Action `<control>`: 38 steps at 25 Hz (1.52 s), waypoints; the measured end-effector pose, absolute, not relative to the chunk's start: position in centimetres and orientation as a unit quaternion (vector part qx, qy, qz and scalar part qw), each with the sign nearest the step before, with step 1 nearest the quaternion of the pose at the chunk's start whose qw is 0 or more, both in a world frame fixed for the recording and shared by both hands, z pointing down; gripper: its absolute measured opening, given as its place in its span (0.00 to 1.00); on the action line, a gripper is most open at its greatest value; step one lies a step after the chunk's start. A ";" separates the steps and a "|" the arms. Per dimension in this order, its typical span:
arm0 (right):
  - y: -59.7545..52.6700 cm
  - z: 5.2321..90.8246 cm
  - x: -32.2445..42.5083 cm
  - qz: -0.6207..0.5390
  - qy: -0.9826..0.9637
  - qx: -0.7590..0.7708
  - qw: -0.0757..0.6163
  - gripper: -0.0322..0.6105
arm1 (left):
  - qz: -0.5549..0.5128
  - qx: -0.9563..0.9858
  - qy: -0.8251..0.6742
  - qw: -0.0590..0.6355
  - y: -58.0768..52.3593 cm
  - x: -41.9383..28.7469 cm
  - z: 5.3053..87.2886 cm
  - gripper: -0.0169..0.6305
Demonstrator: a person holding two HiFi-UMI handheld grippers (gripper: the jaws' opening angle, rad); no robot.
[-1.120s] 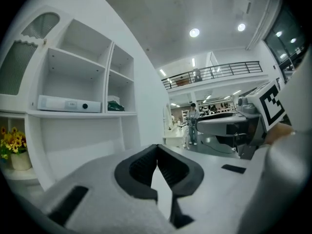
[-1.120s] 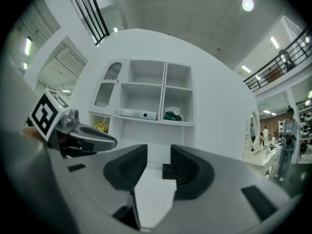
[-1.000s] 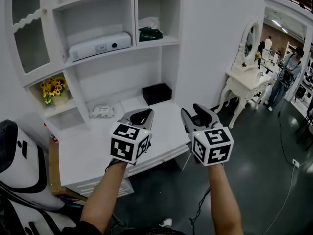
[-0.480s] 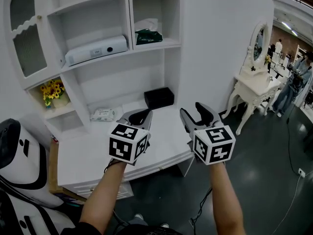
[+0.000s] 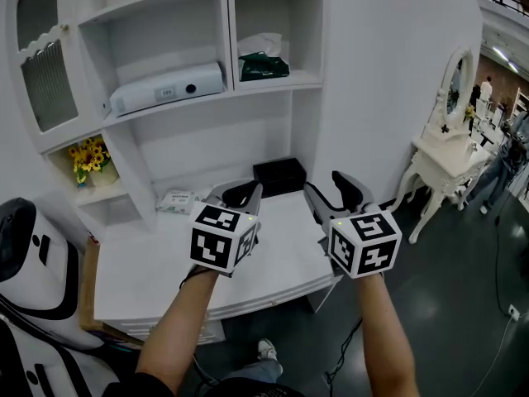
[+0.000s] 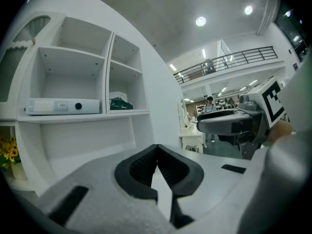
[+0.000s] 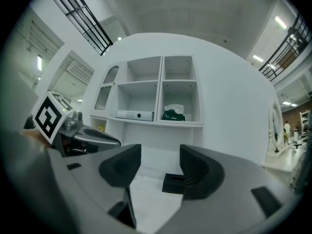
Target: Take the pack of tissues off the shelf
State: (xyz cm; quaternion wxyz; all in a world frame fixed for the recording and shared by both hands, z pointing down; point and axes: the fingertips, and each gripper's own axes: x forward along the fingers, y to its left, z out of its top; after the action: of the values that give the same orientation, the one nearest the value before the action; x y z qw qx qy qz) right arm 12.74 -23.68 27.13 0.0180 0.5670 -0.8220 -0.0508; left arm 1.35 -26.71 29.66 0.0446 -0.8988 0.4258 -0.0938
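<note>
Tissue pack sits in the upper right compartment of the white shelf unit, well above both grippers; left gripper has its jaws pressed together, empty; right gripper has just been opening, jaws wide apart, nothing between them; black box rests on the counter beyond.

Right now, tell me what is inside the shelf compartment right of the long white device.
A dark green pack of tissues with white tissue poking from its top. Whatever lies behind the pack is covered.
</note>
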 end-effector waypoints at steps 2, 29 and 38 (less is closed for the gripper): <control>-25.6 27.0 12.7 -0.053 -0.825 0.563 0.019 0.42 | -0.092 -0.898 0.428 0.046 -28.6 1.5 29.6 0.04; -48.1 19.2 9.6 -0.136 -0.844 0.515 0.052 0.42 | -0.068 -0.883 0.463 0.030 -50.7 -0.6 26.5 0.04; -50.3 16.0 9.5 -0.206 -0.848 0.480 0.086 0.41 | -0.058 -0.869 0.490 0.038 -51.9 0.2 24.7 0.04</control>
State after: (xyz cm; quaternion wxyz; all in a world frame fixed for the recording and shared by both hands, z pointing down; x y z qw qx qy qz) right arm 9.51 -50.26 16.01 0.0863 0.4799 -0.8485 -0.2059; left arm 0.21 -51.94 24.72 0.0380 -0.8692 0.4897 -0.0577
